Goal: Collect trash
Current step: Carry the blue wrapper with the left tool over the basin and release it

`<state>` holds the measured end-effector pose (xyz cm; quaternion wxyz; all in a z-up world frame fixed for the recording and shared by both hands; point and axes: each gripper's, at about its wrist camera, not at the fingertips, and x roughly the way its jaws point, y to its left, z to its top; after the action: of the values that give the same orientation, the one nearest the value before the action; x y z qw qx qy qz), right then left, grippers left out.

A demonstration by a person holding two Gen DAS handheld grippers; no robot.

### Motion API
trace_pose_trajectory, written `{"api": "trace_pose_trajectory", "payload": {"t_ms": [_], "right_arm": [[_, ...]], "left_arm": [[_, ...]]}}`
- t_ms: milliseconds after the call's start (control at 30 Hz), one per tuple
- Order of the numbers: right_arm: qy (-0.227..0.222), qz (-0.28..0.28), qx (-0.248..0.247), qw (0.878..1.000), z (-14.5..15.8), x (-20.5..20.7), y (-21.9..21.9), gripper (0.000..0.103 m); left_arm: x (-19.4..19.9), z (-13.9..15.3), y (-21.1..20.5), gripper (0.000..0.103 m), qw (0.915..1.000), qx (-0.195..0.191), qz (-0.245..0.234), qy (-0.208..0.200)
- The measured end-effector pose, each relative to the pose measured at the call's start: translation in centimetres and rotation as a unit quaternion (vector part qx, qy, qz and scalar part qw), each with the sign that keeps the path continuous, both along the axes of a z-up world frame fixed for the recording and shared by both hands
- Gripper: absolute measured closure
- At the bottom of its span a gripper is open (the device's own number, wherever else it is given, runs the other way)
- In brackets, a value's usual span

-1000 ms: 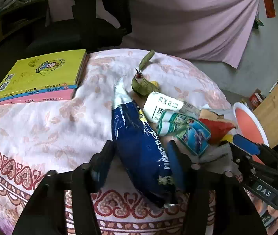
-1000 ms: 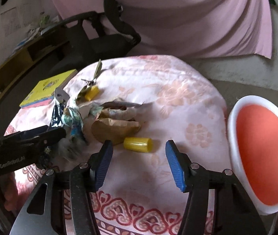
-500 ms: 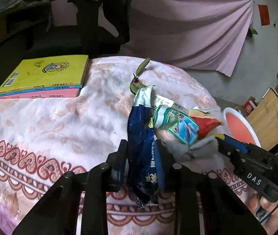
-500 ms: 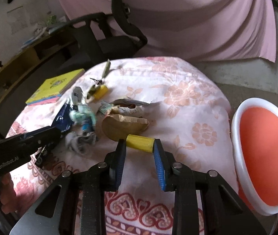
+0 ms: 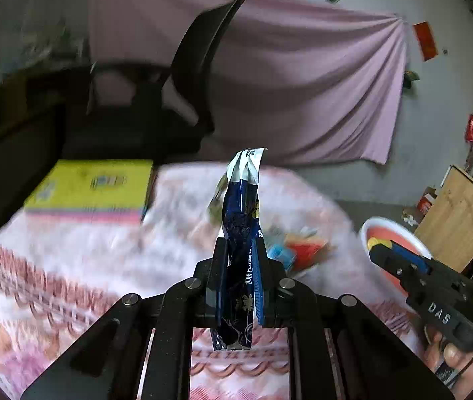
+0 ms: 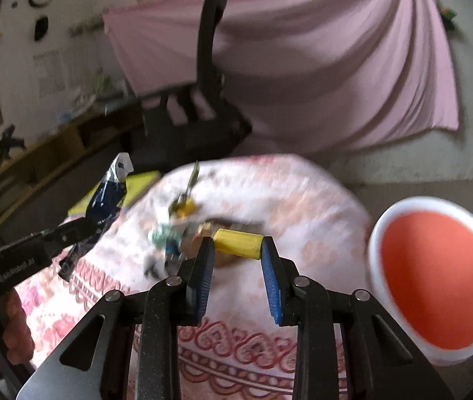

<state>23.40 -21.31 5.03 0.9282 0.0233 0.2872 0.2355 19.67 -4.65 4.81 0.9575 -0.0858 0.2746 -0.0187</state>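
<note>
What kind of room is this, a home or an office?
Probably a lived-in room at home, maybe a bedroom or study: a pink sheet pinned across the wall, a black office chair, and a round table under a floral cloth with books.

My left gripper (image 5: 240,268) has a matte black frame, silver round rivets on its linkages and blue ribbed finger pads (image 5: 259,286). My right gripper (image 6: 238,263) is of the same build; white "DAS" lettering shows on its side. Bare fingers wrap each handle beneath the black frame.
</note>
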Motion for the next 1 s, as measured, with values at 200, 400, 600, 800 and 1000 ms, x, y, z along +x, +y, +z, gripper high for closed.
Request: {"api": "trace_pose_trajectory", "payload": {"t_ms": [200,400,600,800,1000], "right_arm": [[-0.096,-0.081,0.033,0.991,2.8,-1.5,-5.0,0.077],[-0.152,-0.169,0.039,0.973,4.0,-1.6,-10.3,0.076],[-0.124,-0.226,0.043,0.965,2.5,0.0,-14.7,0.076],[-0.071,-0.253,0.05,0.963,0.5,1.1,-17.9,0.076],[-0.018,-0.267,0.062,0.962,-1.1,2.4,-19.6,0.075]], "left_arm": [[0.5,3.4,-5.7,0.092,0.9949,0.049,-0.05,-0.073],[1.9,4.4,-12.9,0.091,0.982,0.078,-0.124,-0.119],[4.5,3.0,-18.1,0.091,0.9745,0.087,-0.176,-0.108],[7.8,0.9,-22.2,0.091,0.9747,0.082,-0.202,-0.049],[11.1,-1.2,-24.0,0.089,0.973,0.053,-0.222,0.034]]}}
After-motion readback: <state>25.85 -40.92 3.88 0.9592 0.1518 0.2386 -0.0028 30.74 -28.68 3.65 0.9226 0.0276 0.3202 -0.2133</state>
